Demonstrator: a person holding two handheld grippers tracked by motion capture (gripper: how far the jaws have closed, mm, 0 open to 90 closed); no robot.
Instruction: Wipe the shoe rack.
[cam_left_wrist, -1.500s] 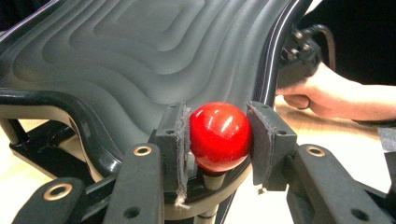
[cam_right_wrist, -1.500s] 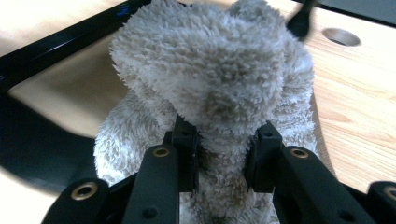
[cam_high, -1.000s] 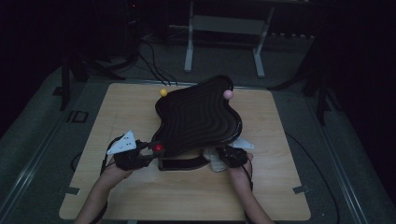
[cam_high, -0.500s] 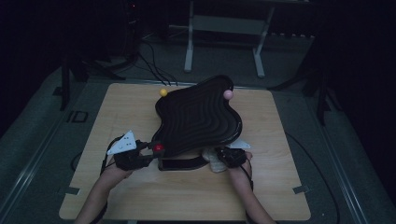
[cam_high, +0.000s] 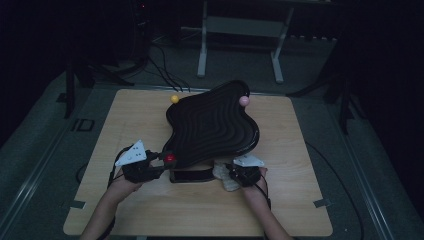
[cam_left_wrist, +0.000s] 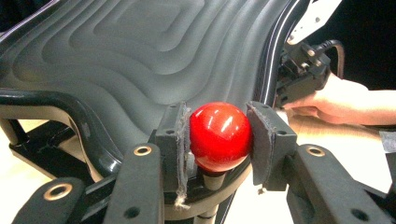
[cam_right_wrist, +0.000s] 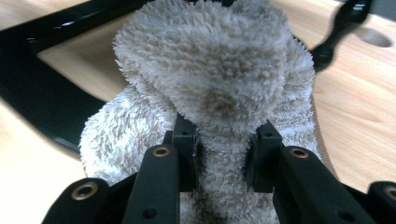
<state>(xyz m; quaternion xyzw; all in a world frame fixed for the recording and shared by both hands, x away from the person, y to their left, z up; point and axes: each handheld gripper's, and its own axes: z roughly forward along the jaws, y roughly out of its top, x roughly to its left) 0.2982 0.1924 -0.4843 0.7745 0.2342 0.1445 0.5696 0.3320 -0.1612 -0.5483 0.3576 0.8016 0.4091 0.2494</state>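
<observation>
Red and glossy, the ball (cam_left_wrist: 219, 135) sits clamped between the pads of my left tool (cam_left_wrist: 217, 140); both pads press on its sides, and it stands on a short stem at the near left corner of the black tray (cam_high: 212, 127). In the high view that ball (cam_high: 170, 158) shows just beyond the left tool (cam_high: 150, 170), right at the tray's edge. The tray is wavy, with stepped ridges running inward to a square middle, and it is tilted up on a dark frame (cam_high: 192, 175) that rests on the wooden desk (cam_high: 300, 200). A yellow ball (cam_high: 174, 99) stands at the tray's far left corner and a pink ball (cam_high: 244, 101) at its far right corner.

My right tool (cam_right_wrist: 223, 154) is closed on a cream fluffy cloth (cam_right_wrist: 215, 79); the pile bulges out above and to both sides of the jaws, which are pinched narrow on a fold of it. From above, the cloth (cam_high: 222, 175) lies on the desk just beside the frame's near right end, under the tray's near edge, with the right tool (cam_high: 240, 176) at it. My right hand (cam_left_wrist: 327, 102) shows past the tray's rim in the left gripper view. Both forearms come in from the near side of the desk, well apart, one at each near corner of the tray
</observation>
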